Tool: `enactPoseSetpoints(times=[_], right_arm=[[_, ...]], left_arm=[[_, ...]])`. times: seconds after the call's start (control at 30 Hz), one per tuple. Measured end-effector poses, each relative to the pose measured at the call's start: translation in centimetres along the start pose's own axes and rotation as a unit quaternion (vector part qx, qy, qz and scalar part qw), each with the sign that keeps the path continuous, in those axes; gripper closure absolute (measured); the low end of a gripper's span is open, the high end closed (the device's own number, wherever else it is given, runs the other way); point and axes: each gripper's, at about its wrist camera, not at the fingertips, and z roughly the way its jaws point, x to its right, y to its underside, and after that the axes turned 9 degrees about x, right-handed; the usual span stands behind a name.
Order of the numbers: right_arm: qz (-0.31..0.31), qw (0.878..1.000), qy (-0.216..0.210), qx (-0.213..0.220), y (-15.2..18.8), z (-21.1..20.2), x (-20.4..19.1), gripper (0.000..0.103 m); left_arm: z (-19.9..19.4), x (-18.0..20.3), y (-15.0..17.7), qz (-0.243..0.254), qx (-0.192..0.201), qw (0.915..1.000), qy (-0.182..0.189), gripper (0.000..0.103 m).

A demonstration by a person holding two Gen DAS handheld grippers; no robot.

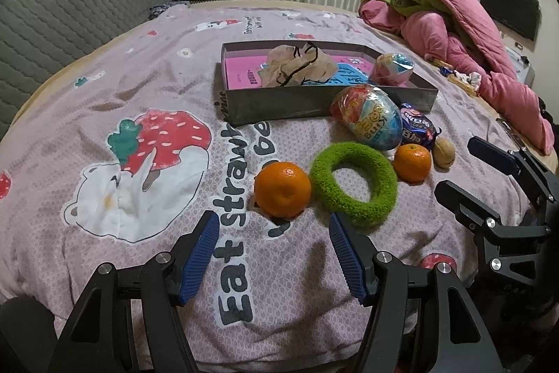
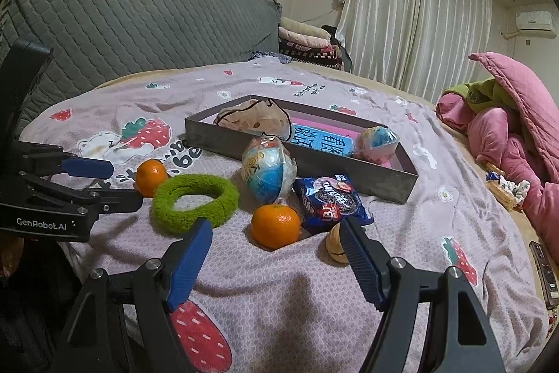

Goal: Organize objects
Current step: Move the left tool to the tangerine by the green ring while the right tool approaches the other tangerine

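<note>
Eyeing near orange [image 1: 282,190] on bedspread [image 1: 139,86], touching green ring [image 1: 353,184], short of grey box [image 1: 314,107]. My left claw [image 1: 274,245] spread, empty; right claw [image 2: 276,245] likewise, facing second orange [image 2: 276,226]. Risk (soft bedding): orange rolls off when pads nudge it.

A bed [image 1: 146,86] under a pink strawberry-print sheet; grey quilted headboard [image 2: 139,23] far left, pale curtains [image 2: 412,23] beyond, air conditioner [image 2: 534,21] far right.
</note>
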Motion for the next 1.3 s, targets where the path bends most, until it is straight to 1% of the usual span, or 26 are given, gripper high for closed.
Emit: enactPoseSetpoints(times=[0.27,0.4,0.53,0.83,1.0,1.07,1.2,1.3], right_arm=[[0.006,1.000,0.004,-0.009,0.0,1.0,0.3,0.028],[0.010,1.000,0.004,-0.015,0.0,1.8,0.5,0.028],[0.013,1.000,0.001,-0.025,0.1,2.6,0.5,0.031],[0.023,0.999,-0.008,-0.041,0.3,3.7,0.7,0.034],[0.031,0.998,-0.013,-0.052,0.4,4.3,0.8,0.039],[0.035,0.998,-0.015,-0.057,0.5,4.6,0.9,0.043],[0.040,0.997,-0.018,-0.064,0.7,5.1,1.0,0.046],[0.040,0.997,-0.019,-0.065,0.6,5.3,1.0,0.047]], left_arm=[[0.8,0.0,-0.3,-0.002,0.003,1.0000,-0.004,0.036],[1.5,-0.2,-0.4,-0.007,-0.002,1.0000,-0.003,0.036],[1.9,-0.2,-0.5,-0.008,-0.003,1.0000,-0.003,0.036],[2.6,-0.2,-0.8,-0.014,-0.003,0.9999,-0.002,0.036],[3.0,-0.5,-1.0,-0.026,-0.005,0.9996,0.002,0.036],[3.1,-0.6,-1.1,-0.030,-0.005,0.9995,0.003,0.036],[3.3,-0.8,-1.3,-0.036,-0.003,0.9993,0.006,0.036],[3.4,-0.9,-1.4,-0.041,-0.001,0.9991,0.009,0.042]])
